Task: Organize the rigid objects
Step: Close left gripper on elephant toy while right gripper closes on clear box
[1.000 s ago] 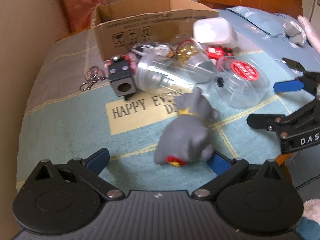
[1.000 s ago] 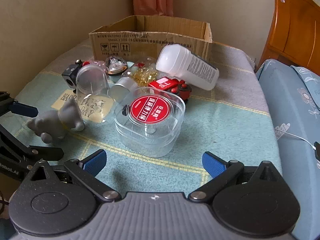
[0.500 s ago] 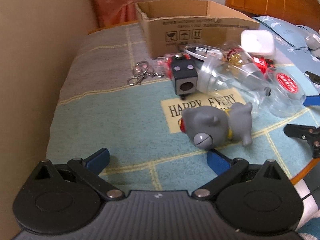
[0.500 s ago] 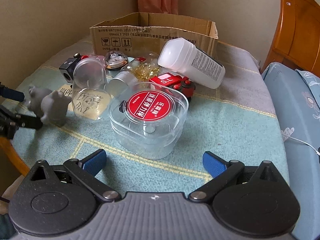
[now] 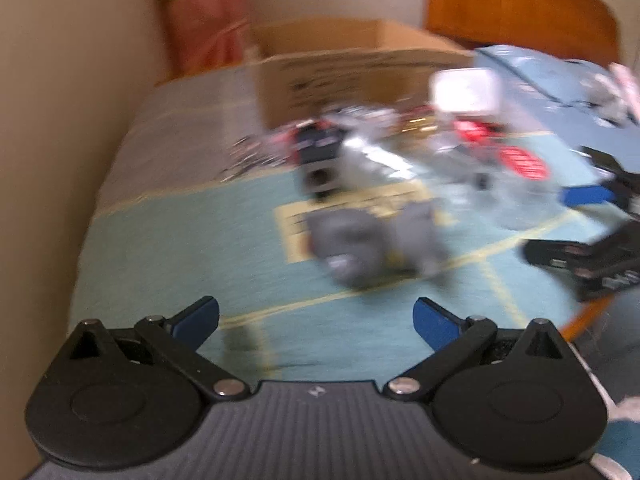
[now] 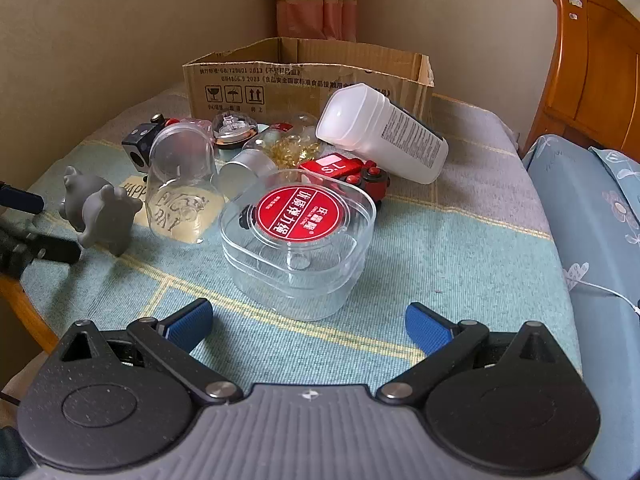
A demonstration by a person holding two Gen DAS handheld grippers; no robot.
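A grey rubber animal toy [image 6: 100, 212] lies on the teal cloth; it is blurred [image 5: 376, 240] in the left wrist view, just ahead of my open left gripper [image 5: 316, 316] and untouched. The left gripper [image 6: 36, 224] also shows at the left edge of the right wrist view, right beside the toy. My right gripper [image 6: 308, 320] is open and empty, just short of a clear plastic case with a red label [image 6: 298, 236]. Behind stand a clear cup [image 6: 180, 184], a white bottle [image 6: 384, 132], a red toy car [image 6: 352, 176] and a black cube [image 6: 138, 146].
An open cardboard box [image 6: 308, 76] stands at the back of the table near the wall. A curtain [image 6: 316, 0] hangs in the corner. A wooden bed frame [image 6: 592, 60] and blue bedding [image 6: 592, 220] lie to the right. The table's wooden edge [image 6: 24, 304] curves at the left.
The left wrist view has swung and is now motion-blurred; the grey toy stays on the cloth. The right gripper has edged closer to the clear case.
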